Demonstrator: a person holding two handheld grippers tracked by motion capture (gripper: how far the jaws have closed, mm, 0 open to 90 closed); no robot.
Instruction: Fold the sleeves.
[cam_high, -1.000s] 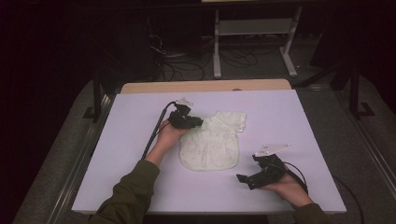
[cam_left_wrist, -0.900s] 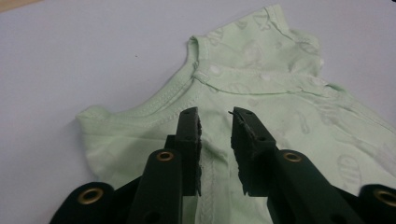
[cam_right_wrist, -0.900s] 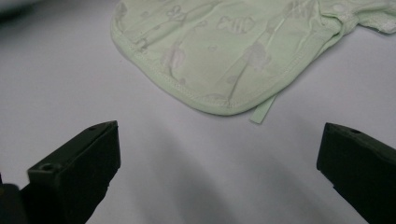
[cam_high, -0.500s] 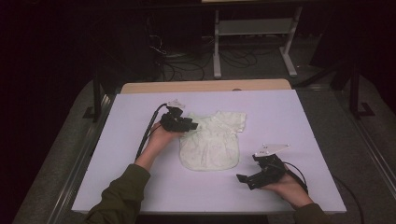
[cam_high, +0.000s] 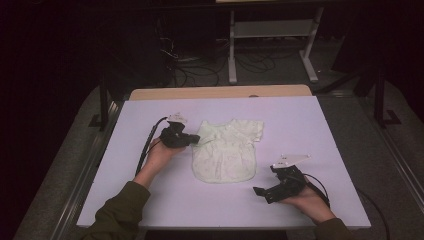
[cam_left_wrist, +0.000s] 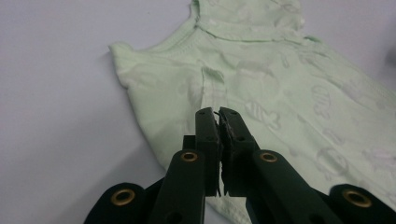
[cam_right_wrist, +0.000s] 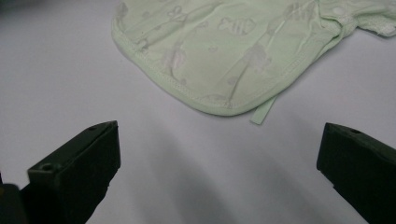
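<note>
Overhead, white table (cam_high: 150, 200) in dark room, left tool (cam_high: 196, 140) pinched on pale green shirt (cam_high: 225, 155), right tool (cam_high: 265, 192) wide open.

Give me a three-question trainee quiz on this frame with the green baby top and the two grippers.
1. True or false: the right gripper has its fingers spread apart.
2. Which edge of the green top lies nearest the right gripper: A neckline, B rounded hem, C sleeve?
3. How do the fingers of the left gripper stand?
Key: 1 true. 2 B. 3 shut, having just closed over the top's side; whether cloth is pinched between them cannot be told.
</note>
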